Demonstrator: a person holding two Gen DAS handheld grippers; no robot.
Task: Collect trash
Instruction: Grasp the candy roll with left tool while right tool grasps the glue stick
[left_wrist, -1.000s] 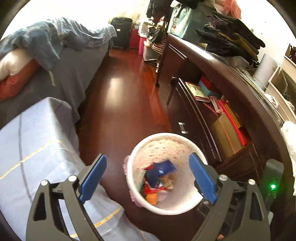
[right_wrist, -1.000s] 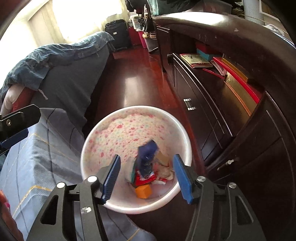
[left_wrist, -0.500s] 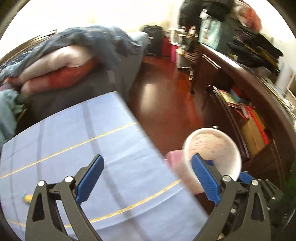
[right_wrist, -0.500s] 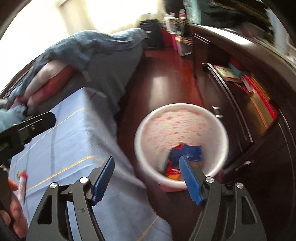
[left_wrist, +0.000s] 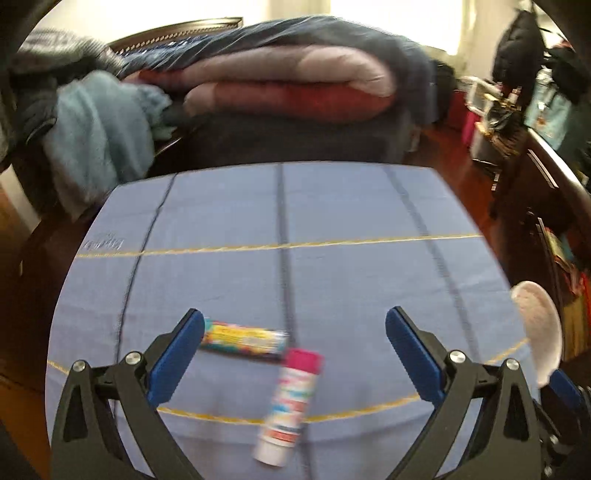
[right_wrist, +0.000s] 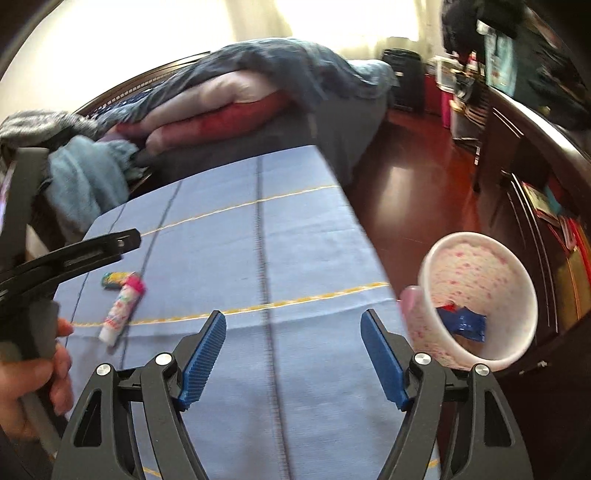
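I've swung off the bin (right_wrist: 480, 302) at the right, both jaws just widening on nothing, left hand-held gripper (left_wrist: 295, 354) over the pink-capped tube (left_wrist: 291, 402) and wrapper (left_wrist: 243, 338), right hand-held gripper (right_wrist: 293, 354) empty alongside.

Left gripper (left_wrist: 295, 332) angled downward, jaws wide, just been opening, nothing between. Right gripper (right_wrist: 293, 347) likewise tilted down, jaws apart, empty. Hand (right_wrist: 33, 373) wrapped round the left handle.
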